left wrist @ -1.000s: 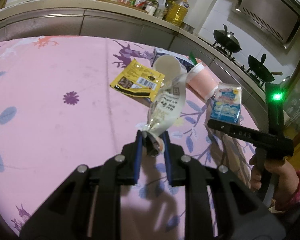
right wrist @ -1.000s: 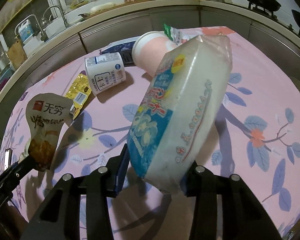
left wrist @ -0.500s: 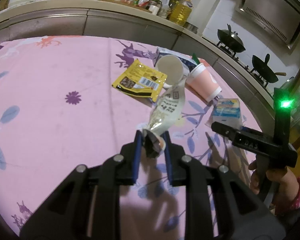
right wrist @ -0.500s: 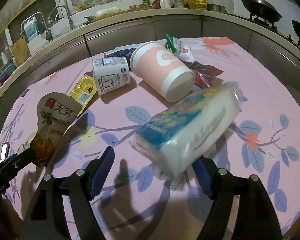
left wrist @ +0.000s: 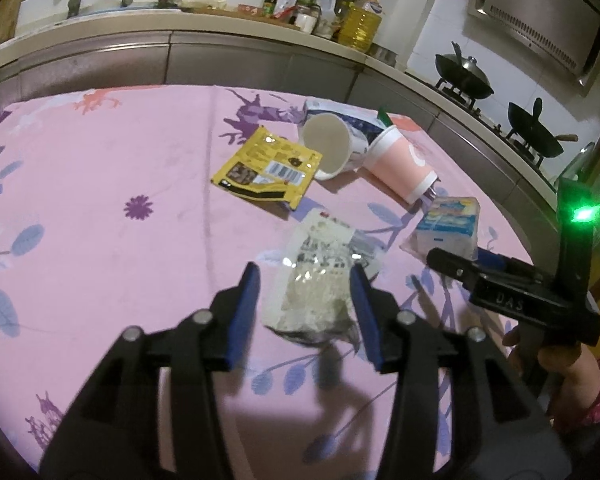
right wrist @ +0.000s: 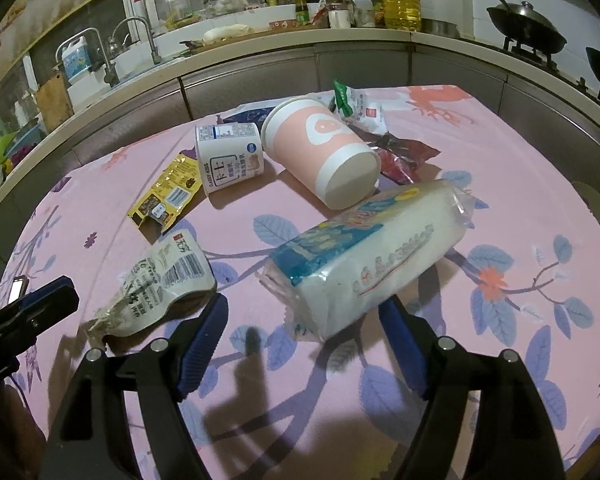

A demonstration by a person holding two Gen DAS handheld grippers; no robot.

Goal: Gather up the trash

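Both tongs (left wrist: 305,294) (right wrist: 303,322) have spread wide, releasing pouch (left wrist: 318,280) and tissue pack (right wrist: 364,256).

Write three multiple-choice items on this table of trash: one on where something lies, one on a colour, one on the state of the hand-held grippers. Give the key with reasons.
1. Where does the yellow wrapper lie relative to the white yogurt cup, seen from the right wrist?
A. To its left
B. On top of it
C. Inside it

2. What colour is the body of the big paper cup lying on its side?
A. Green
B. Pink
C. Black

3. How do the left hand-held gripper and right hand-held gripper stand?
A. Both shut on trash
B. One open, one shut
C. Both open

Key: 1 A, the wrapper lies flat on the tablecloth left of the cup. 2 B, pink with white bands. 3 C, each gripper's fingers are spread, with the pale snack pouch and the tissue pack lying loose between them.
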